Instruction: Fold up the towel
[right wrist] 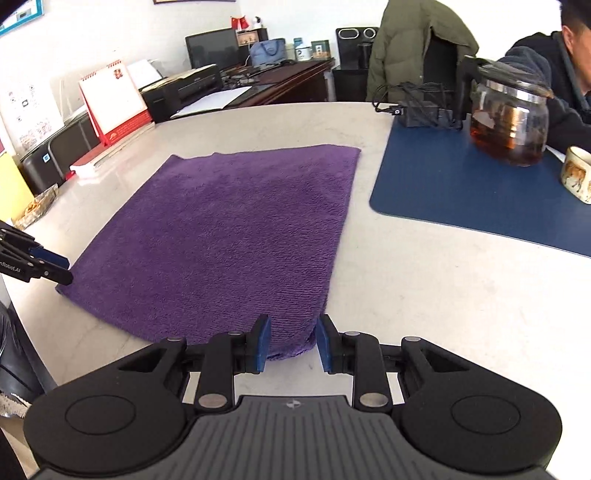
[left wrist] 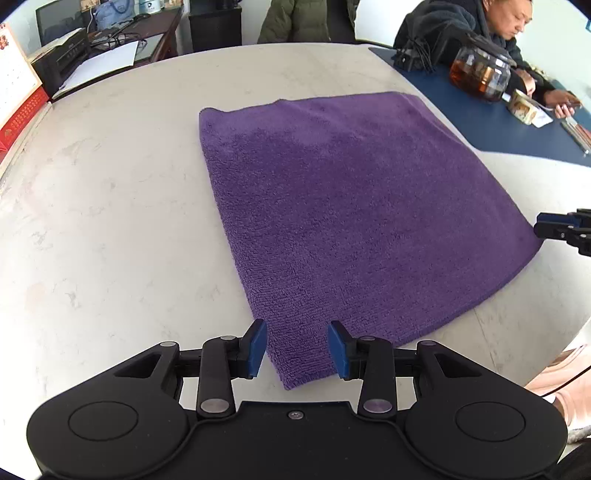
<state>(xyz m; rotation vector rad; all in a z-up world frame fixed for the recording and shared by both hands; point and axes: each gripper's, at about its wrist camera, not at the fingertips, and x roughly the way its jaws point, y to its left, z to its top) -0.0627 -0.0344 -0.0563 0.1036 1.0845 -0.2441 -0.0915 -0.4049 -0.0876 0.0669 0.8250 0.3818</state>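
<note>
A purple towel (left wrist: 351,206) (right wrist: 236,236) lies flat in a rectangle on the white table (left wrist: 110,184) (right wrist: 424,314). My left gripper (left wrist: 297,332) stands open over the towel's near left corner, with that corner lying between its blue pads, which do not press it. My right gripper (right wrist: 293,328) is open at the near right corner, which lies between its pads the same way. In the left wrist view the right gripper (left wrist: 554,227) shows at the far edge of the towel. The left gripper (right wrist: 55,267) appears at the towel's left corner in the right wrist view.
A blue mat (right wrist: 461,192) lies right of the towel with a glass teapot (right wrist: 508,122), a cup (right wrist: 578,179) and a black power adapter (right wrist: 421,110) on it. A seated person (left wrist: 461,22) leans over it. A desk calendar (right wrist: 110,103) stands at the table's far left.
</note>
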